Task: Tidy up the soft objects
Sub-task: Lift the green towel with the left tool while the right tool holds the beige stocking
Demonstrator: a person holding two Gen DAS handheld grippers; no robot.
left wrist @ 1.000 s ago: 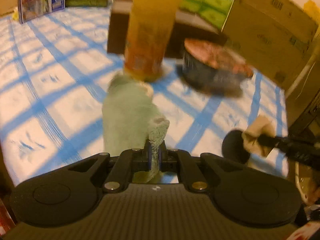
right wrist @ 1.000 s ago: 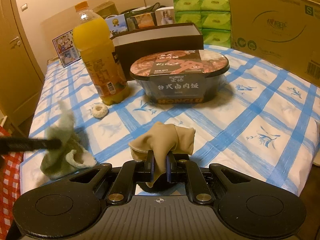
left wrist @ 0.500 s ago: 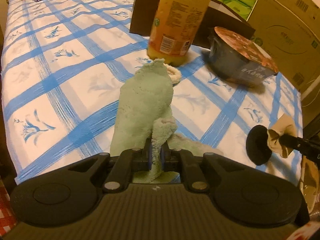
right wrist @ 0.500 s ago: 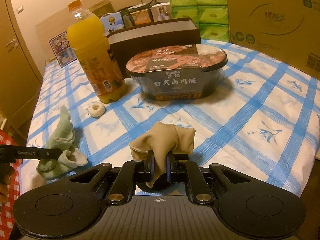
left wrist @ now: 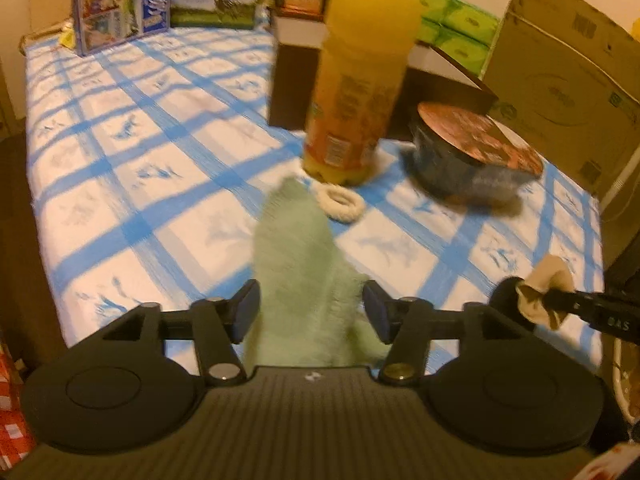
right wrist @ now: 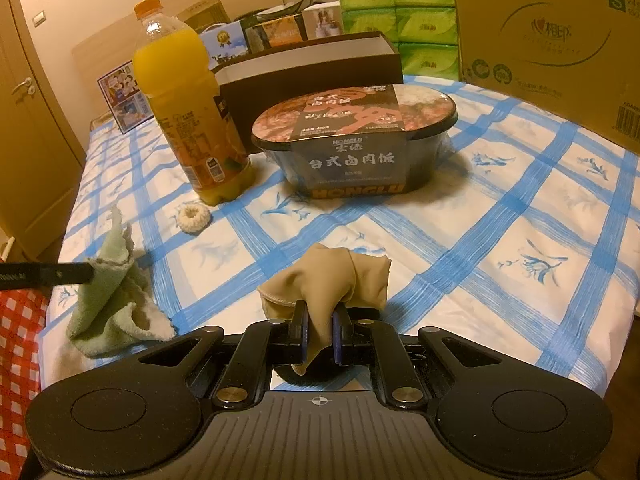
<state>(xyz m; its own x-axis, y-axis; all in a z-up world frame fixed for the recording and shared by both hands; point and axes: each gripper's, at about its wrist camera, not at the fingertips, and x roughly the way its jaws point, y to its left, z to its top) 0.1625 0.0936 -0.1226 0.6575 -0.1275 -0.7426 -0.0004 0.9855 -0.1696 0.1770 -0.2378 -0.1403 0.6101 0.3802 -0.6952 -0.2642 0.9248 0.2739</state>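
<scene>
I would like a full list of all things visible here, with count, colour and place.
green cloth: 1, pale green, near left of bed, between left tongs' pads
tan cloth: 1, tan, near middle
scrunchie: 1, cream, beside bottle
juice bottle: 1, orange, upright, left middle
meal bowl: 1, black, centre
dark box: 1, brown, behind bowl
tissue packs: several, green, back
cardboard carton: 1, brown, right back
bedsheet: 1, white with blue checks
left tongs: opening
right tongs: shut on tan cloth

Matte black left tool point(left wrist: 311, 308) and right tool point(right wrist: 320, 330): ribbed housings, round side discs, brass screws, blue-edged pads.
</scene>
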